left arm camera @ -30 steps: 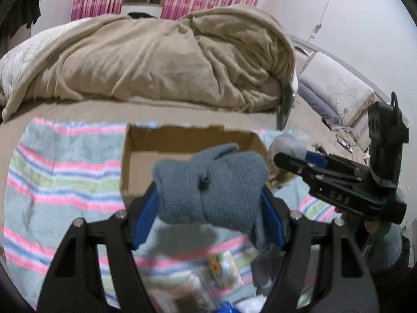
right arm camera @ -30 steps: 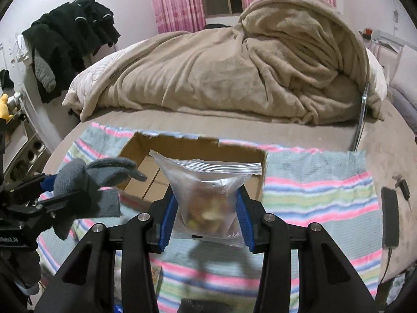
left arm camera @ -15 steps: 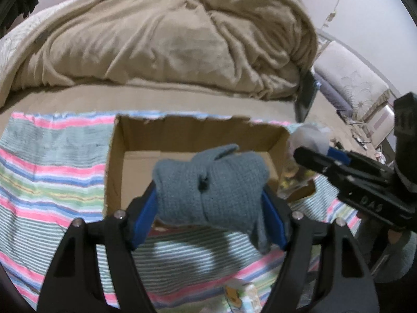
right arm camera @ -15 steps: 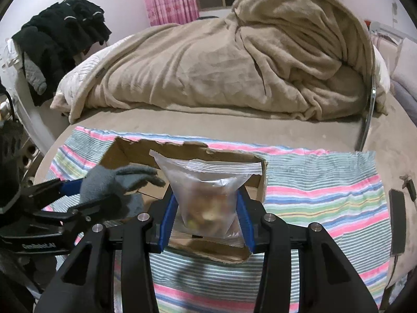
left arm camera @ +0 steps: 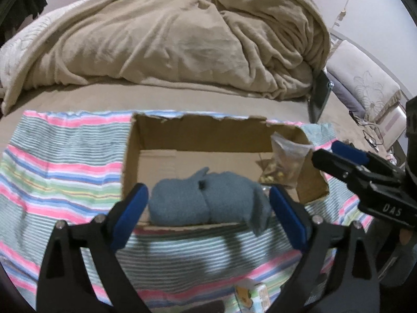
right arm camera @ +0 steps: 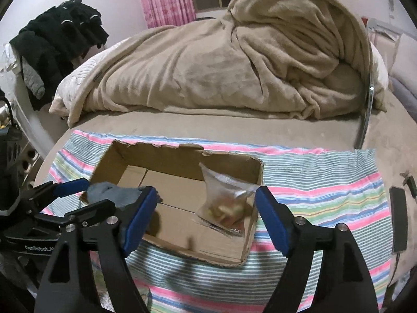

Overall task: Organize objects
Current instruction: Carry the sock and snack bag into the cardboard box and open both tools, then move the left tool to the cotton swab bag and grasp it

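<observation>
Left wrist view: the left claw (left arm camera: 208, 206) is spread wide, its blue-padded fingers (left arm camera: 129, 215) clear of the grey knitted glove (left arm camera: 206, 203). The glove, a soft rolled bundle with one loose flap, sits between the fingers at the near wall of the cardboard box (left arm camera: 182, 133), partly over the rim; whether it rests on the box floor cannot be told. The box is open-topped, rectangular, with torn corrugated edges.

Right wrist view: the right claw (right arm camera: 206, 219) is also spread, gripping nothing. Between its fingers, toward the right one, a clear crinkled plastic bag (right arm camera: 225, 203) of small yellowish and red pieces stands inside the box (right arm camera: 161, 156) against its right wall. The box lies on a striped woven cloth (right arm camera: 325, 182) spread over the bed (right arm camera: 260, 122). Beyond the claw, a plush beige blanket (right arm camera: 221, 65) is heaped in folds.
</observation>
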`<state>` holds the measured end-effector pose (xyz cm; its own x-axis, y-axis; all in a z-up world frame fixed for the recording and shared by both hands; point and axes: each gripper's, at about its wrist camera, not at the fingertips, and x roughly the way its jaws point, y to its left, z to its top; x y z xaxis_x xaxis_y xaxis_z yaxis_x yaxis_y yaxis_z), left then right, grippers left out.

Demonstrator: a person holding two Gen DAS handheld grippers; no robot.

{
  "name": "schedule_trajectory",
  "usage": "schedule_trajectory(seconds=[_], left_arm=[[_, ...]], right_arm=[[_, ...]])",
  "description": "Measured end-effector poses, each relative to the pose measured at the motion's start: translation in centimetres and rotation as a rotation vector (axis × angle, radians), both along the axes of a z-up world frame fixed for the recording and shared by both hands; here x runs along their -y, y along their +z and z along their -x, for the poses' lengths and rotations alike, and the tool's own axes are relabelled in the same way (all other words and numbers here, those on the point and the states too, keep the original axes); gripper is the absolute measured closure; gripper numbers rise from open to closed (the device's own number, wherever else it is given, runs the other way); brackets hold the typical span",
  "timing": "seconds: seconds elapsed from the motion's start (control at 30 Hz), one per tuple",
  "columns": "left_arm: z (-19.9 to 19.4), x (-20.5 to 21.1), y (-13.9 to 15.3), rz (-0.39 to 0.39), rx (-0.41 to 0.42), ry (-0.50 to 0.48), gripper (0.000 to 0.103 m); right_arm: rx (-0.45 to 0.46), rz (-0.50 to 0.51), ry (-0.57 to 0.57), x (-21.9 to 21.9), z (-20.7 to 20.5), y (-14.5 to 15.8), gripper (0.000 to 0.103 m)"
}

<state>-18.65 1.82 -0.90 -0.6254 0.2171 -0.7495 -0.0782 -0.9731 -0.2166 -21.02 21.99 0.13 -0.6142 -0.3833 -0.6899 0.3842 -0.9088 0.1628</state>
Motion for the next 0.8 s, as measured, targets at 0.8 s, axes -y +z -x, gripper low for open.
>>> schedule_trajectory(seconds=[0.8], left_arm=[[-9.6,0.3,2.6,0.007,-0.016,0.007,0.008]], right_arm=[[-0.027,-0.005,0.031,-1.7,-8.9,2.4,0.022]])
